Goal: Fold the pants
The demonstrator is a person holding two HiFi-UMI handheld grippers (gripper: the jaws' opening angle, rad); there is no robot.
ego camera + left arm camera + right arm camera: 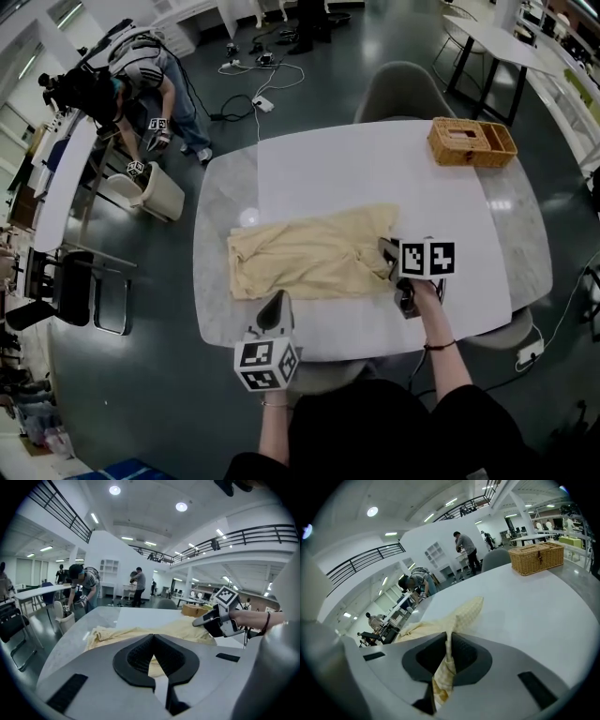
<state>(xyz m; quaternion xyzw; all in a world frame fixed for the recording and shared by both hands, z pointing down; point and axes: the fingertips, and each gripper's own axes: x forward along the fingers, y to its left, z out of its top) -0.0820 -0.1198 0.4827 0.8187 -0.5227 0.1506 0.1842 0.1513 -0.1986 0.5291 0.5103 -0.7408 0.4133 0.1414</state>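
Observation:
Pale yellow pants (309,253) lie spread across the middle of the white table (375,169). My right gripper (386,251) is shut on their right end, and the cloth (464,613) rises off the table into the jaws and hangs out behind them (440,681). My left gripper (277,300) sits at the pants' near edge with its tips together. In the left gripper view (153,637) a strip of yellow cloth (155,665) shows just behind the closed tips, and the right gripper (206,619) is at the right.
A wicker basket (472,142) stands at the table's far right corner. A grey chair (403,89) is tucked in at the far side. Left of the table a person (141,70) bends over a bin (155,192). Cables lie on the floor beyond.

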